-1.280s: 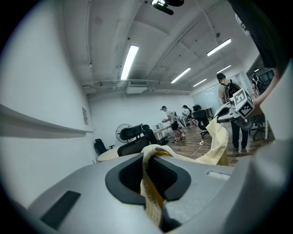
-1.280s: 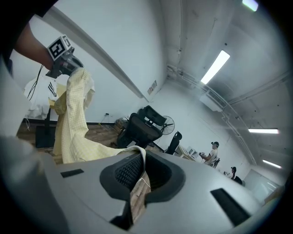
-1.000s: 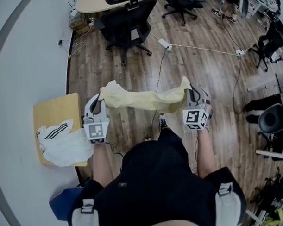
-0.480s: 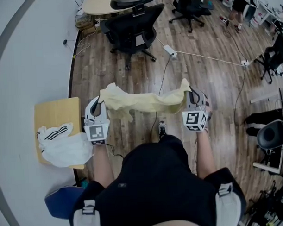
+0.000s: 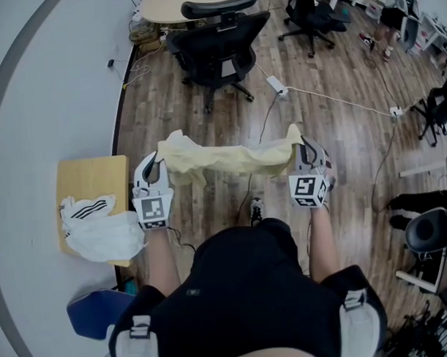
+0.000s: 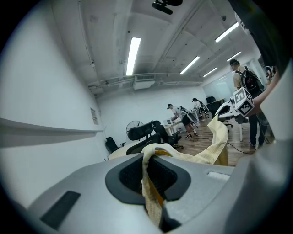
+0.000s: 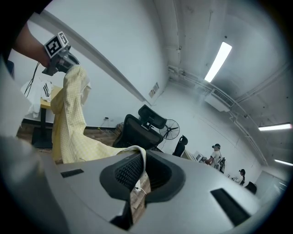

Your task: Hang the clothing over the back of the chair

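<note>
A pale yellow garment [image 5: 230,158] hangs stretched between my two grippers above the wood floor. My left gripper [image 5: 154,167] is shut on its left end, my right gripper [image 5: 301,147] is shut on its right end. In the left gripper view the yellow cloth [image 6: 151,192] is pinched between the jaws and runs off to the right. In the right gripper view the cloth [image 7: 73,132] leads from the jaws to the other gripper [image 7: 59,57]. A black office chair [image 5: 219,53] stands ahead, its back [image 7: 135,132] facing me.
A small wooden table [image 5: 92,190] at the left holds a white garment with black stripes [image 5: 101,228]. A blue thing [image 5: 96,317] lies near my left. A white cable with power strip [image 5: 279,84] crosses the floor. More chairs and people stand far right.
The view has shifted forward a little, so the black chair sits lower and nearer. Both grippers keep their hold and the garment stays stretched between them.
</note>
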Motion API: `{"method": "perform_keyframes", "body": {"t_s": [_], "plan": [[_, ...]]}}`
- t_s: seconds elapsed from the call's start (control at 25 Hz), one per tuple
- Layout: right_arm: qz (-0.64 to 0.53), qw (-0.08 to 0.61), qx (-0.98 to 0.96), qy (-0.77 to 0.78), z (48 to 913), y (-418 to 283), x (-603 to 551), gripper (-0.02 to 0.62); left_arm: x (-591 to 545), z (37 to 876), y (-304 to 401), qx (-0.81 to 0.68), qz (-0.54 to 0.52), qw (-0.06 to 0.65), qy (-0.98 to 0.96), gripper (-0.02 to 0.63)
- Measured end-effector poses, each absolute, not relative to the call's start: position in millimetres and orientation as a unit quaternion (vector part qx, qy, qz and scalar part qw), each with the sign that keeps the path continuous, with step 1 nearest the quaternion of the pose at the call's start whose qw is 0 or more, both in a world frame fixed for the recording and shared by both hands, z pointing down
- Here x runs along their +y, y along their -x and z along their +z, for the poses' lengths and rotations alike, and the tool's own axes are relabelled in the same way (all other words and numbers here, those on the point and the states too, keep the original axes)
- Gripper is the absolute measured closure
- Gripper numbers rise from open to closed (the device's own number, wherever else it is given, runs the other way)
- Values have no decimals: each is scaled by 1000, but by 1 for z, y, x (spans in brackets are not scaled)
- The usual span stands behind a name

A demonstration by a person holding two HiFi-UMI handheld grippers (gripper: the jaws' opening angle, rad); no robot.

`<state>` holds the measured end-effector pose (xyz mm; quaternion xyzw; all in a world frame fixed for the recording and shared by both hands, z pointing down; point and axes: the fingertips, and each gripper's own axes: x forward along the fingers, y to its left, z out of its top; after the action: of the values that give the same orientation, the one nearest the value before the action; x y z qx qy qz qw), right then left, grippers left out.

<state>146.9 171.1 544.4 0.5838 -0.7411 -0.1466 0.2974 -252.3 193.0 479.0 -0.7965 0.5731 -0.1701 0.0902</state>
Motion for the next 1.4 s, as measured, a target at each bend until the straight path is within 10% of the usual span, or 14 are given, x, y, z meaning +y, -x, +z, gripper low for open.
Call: {"method": "perform_keyframes", "body": {"t_s": [1.4], "plan": [[-136,255,-804,-520,556,-188,35,594,129,478,206,632,-209,79,742,597]]}}
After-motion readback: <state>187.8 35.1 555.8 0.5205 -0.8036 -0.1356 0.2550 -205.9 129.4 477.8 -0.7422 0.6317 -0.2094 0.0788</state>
